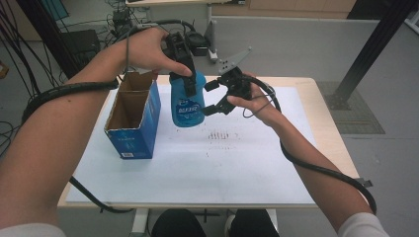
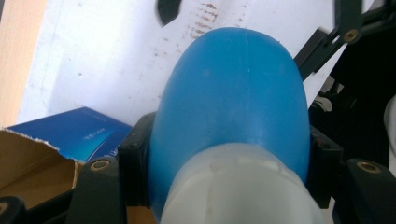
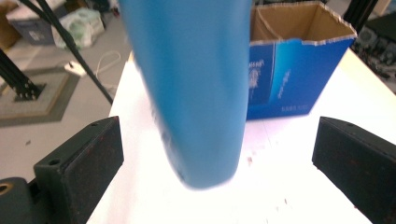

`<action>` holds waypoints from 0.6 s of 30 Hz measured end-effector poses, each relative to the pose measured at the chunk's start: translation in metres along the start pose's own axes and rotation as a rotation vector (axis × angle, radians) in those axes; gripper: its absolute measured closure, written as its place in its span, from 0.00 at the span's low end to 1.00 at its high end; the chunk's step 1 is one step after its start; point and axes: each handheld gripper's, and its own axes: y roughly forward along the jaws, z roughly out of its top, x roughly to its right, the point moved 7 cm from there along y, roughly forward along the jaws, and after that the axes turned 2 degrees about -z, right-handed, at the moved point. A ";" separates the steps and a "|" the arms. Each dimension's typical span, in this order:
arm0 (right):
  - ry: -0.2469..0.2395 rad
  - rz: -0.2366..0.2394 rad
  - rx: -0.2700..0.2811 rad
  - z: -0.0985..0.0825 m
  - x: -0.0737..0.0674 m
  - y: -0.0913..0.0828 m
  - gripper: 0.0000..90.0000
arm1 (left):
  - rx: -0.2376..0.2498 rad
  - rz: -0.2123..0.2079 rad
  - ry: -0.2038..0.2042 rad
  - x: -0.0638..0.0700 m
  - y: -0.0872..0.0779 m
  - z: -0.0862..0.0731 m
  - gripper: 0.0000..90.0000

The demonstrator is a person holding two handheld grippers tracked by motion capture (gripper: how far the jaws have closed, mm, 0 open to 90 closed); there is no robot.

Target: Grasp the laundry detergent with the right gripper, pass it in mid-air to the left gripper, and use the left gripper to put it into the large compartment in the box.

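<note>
Left tool (image 1: 185, 74) (black) on smooth bottle (image 1: 188, 106)

High view: fixed above the near table (image 1: 326, 133) edge, facing forward and down, far enough to take in the whole top, both forearms and floor beyond. Left gripper view: riding behind the left gripper (image 2: 224, 186), aimed steeply down along the bottle (image 2: 233, 102), very close to it, box (image 2: 70, 135) corner at lower left. Right gripper view: looking level across the table between the right gripper (image 3: 219, 163) jaws, close on the bottle (image 3: 196, 88), box (image 3: 299, 74) behind it. Shared by all three: bottle, box (image 1: 133, 118), white sheet (image 1: 237, 158).
</note>
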 end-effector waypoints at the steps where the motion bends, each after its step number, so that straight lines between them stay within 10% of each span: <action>1: -0.001 -0.008 -0.009 -0.001 0.000 -0.003 0.04 | -0.005 -0.003 -0.021 -0.001 -0.002 -0.001 0.40; 18: 0.134 -0.117 -0.145 -0.058 -0.007 -0.077 0.05 | 0.004 0.055 -0.247 -0.015 -0.041 -0.030 0.40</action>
